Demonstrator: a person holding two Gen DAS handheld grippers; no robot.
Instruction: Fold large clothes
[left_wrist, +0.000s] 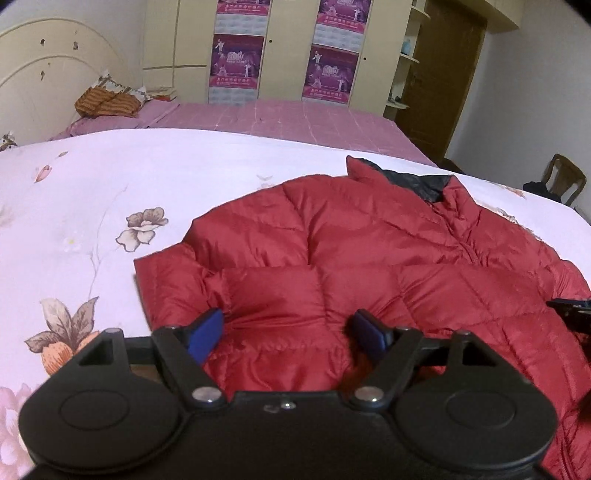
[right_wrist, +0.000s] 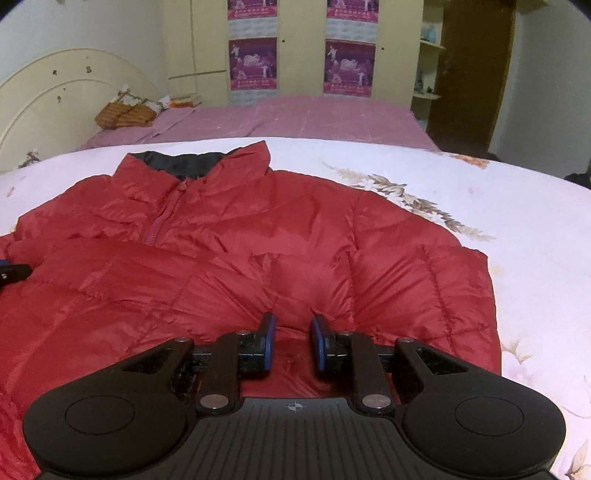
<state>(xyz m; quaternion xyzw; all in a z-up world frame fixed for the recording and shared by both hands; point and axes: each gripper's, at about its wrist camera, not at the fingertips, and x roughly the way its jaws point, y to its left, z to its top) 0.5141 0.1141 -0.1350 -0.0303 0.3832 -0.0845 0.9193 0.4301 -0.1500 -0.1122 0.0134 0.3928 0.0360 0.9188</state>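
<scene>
A: Where is the garment?

B: The red down jacket (left_wrist: 369, 266) lies spread on the floral bedspread (left_wrist: 110, 192), directly ahead of and under both tools. Its collar (right_wrist: 207, 162) is at the far end from the right hand-held gripper (right_wrist: 292, 341), with dark lining showing inside it, and the zipper (right_wrist: 159, 225) runs down ahead and to the left of that gripper.

A: And the left hand-held gripper (left_wrist: 290, 334)?

B: Its blue fingertips (left_wrist: 207, 334) stand wide apart, pressing into the quilted fabric near the jacket's near edge. Puffed fabric bulges between them, but they are not clamped on it.

A: The right one?

B: Its fingers are much closer together, with a narrow gap between the blue pads (right_wrist: 269, 343). Red fabric sits in that gap and creases fan out ahead of the tips. I cannot tell whether the pads actually pinch the cloth.

A: Can either camera see the other tool?

B: Yes. A dark tip of the right one shows at the far right edge of the left view, and a dark tip at the left edge of the right view, both resting on the jacket.

A: Beyond the jacket?

B: A pink sheet (left_wrist: 295, 118), a cream headboard (left_wrist: 48, 74) to the far left, and a wardrobe (left_wrist: 280, 44) with purple posters straight ahead.
</scene>
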